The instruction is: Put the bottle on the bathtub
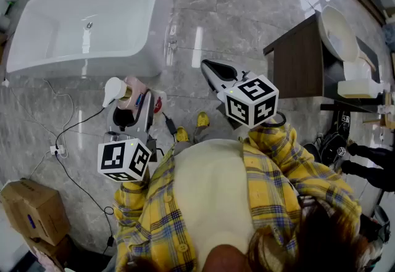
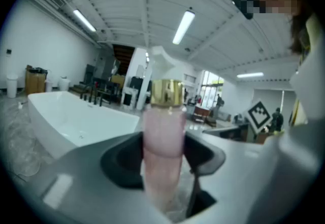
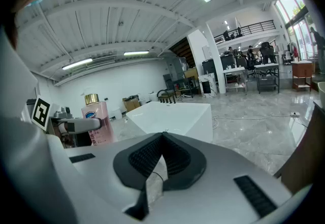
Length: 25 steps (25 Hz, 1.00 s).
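Plainly, the move turns on the bathtub (image 1: 155, 24), which lies ahead and to the left of the left gripper (image 1: 131, 110), with bare floor between them. That gripper pinches the pink bottle (image 1: 137, 90) by its body. The bottle stands roughly upright, its gold collar and white pump above the jaws, not yet over the tub's rim. Further right, the right gripper (image 1: 213, 70) has its jaws pressed together on nothing and sits farther from the tub, so the carry looks like the left hand's job.
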Available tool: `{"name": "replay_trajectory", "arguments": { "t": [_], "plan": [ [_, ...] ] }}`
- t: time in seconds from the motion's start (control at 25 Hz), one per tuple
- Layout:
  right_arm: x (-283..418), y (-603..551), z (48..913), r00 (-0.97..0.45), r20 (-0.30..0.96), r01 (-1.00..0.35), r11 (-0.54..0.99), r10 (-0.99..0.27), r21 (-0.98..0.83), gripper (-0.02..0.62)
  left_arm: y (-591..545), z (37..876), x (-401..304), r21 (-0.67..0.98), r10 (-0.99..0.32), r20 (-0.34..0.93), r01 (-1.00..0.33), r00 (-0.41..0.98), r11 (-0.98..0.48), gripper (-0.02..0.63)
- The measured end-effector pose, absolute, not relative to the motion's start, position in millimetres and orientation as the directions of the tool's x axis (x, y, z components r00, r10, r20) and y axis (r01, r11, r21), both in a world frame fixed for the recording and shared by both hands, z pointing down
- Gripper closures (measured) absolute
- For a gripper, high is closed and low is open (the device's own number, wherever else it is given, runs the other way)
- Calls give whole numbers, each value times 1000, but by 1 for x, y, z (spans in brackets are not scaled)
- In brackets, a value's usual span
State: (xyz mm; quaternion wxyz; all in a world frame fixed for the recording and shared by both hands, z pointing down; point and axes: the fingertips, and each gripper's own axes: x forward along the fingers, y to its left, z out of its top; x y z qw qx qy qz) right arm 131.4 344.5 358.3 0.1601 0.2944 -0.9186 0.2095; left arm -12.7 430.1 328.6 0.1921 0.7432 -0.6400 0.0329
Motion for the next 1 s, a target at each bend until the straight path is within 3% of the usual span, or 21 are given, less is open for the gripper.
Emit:
{"name": "replay_trajectory", "arguments": {
  "t": [1.0],
  "plan": [
    [161, 295, 374, -790, 421, -590, 741, -446, -321, 583, 371, 353, 31, 246, -915, 332, -958, 229, -151, 374]
  ]
}}
